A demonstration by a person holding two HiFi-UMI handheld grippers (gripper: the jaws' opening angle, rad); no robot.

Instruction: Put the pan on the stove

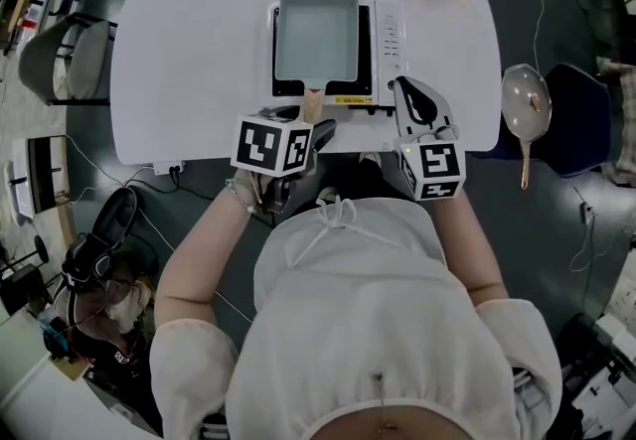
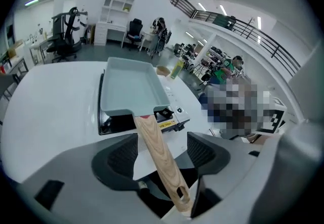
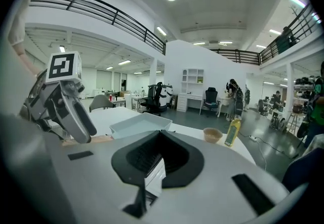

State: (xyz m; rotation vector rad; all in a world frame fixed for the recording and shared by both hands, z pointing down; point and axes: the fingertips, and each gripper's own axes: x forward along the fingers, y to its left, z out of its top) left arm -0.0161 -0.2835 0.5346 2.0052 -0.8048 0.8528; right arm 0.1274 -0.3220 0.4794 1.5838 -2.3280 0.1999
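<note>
The grey rectangular pan (image 1: 316, 36) sits on the stove (image 1: 388, 41) in the middle of the white bench (image 1: 179, 61), with its wooden handle (image 2: 152, 137) pointing back toward the person. The left gripper (image 2: 162, 147) has its jaws wide apart on either side of that handle, and its pads are not pressing on it. The right gripper (image 3: 158, 156) is by the stove's near right corner, and its jaws appear to be together with nothing between them.
</note>
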